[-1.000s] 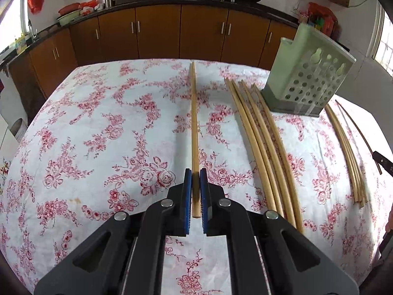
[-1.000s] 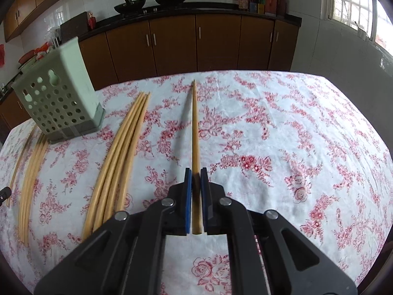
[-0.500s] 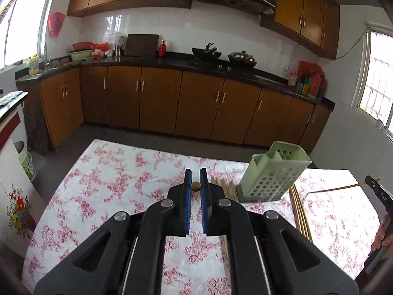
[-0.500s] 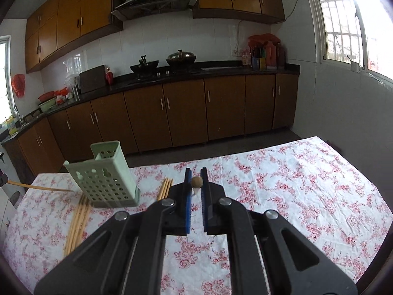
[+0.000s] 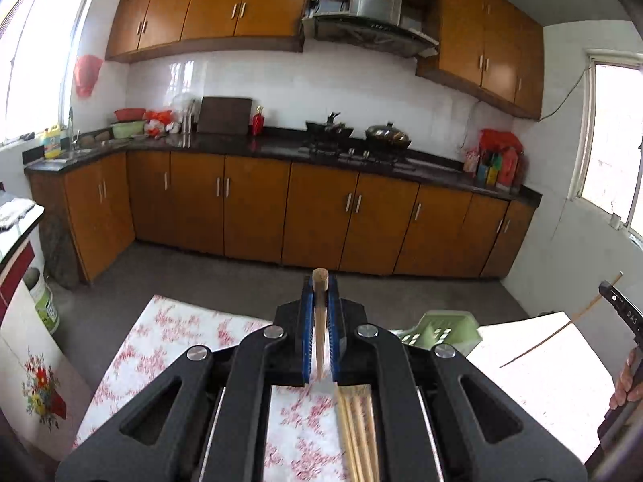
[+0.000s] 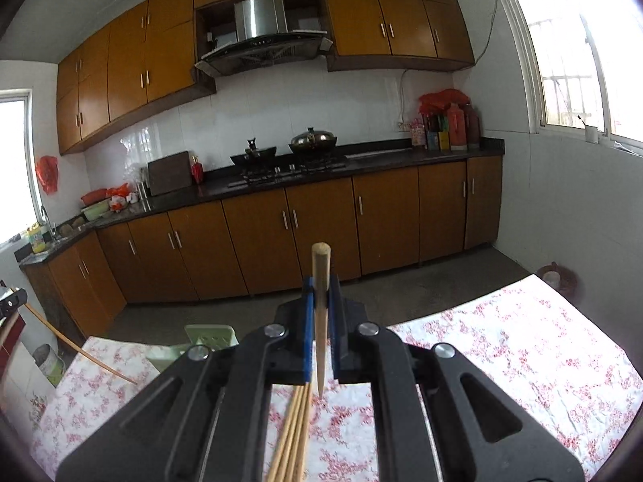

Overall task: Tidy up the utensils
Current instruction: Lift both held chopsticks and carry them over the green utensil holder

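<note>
My left gripper (image 5: 320, 313) is shut on a wooden chopstick (image 5: 320, 321) that stands tilted up, thick end high, tip down over the table. My right gripper (image 6: 321, 313) is shut on another wooden chopstick (image 6: 320, 321), also tipped up. The pale green perforated utensil holder (image 5: 442, 327) stands on the floral tablecloth (image 5: 168, 333) just right of the left gripper; in the right wrist view the holder (image 6: 209, 335) is just left of the gripper. A bundle of chopsticks (image 5: 355, 429) lies on the cloth below the fingers, also in the right wrist view (image 6: 293, 434).
The other gripper with its chopstick (image 5: 562, 327) shows at the right edge of the left view, and at the left edge of the right view (image 6: 76, 347). Brown kitchen cabinets (image 5: 321, 217) and a dark counter stand beyond the table's far edge (image 6: 502, 293).
Both grippers have lifted their chopsticks off the cloth and tipped them upward; the views now look at the kitchen wall instead of down at the table.
</note>
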{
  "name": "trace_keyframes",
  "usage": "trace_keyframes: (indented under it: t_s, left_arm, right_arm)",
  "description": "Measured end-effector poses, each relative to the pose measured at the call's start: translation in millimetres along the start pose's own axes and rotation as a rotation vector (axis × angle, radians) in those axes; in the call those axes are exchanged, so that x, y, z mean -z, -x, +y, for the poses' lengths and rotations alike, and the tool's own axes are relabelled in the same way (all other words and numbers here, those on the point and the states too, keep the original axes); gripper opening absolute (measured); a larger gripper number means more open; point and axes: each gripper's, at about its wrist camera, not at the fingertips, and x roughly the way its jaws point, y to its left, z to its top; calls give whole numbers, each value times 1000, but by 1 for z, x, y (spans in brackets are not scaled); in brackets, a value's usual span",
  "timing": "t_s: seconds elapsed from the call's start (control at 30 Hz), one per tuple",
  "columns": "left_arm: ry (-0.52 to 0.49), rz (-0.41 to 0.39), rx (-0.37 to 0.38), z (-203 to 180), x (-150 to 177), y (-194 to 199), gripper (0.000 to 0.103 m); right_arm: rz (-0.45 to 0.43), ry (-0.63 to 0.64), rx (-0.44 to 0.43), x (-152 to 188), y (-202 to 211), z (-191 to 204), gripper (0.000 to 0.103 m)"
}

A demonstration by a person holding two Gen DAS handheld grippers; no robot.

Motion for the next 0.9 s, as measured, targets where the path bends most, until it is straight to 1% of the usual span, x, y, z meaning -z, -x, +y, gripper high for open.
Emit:
trace_keyframes:
  t_s: [0.13,0.23,0.33,0.47,0.63,0.77,0.9]
  left_arm:
    - [3,-66,48,-17,-31,15,7]
    - [-4,-128,79,-32,-49,27,7]
    - [3,-137,125,-47,-53,26,7]
    - [10,-100,168,-62,-46,14,7]
    - [-3,-30,168,-78,-27,-12,7]
    - [-4,-1,161,-83,-13,-26,7]
    - [2,27,154,-84,-5,-39,7]
  right_arm:
    - [-79,-41,-78,-36,14,11,8]
    - [-123,-59,-139,-55,24,20,8]
    - [-134,-54,-188,-64,27,30,8]
    - [-94,-22,-214,-62,15,49,8]
    - [-22,5,-210,-43,-8,70,8]
    - [19,9,-202,-26,-26,75,8]
    - [49,6,-192,-13,-40,76,8]
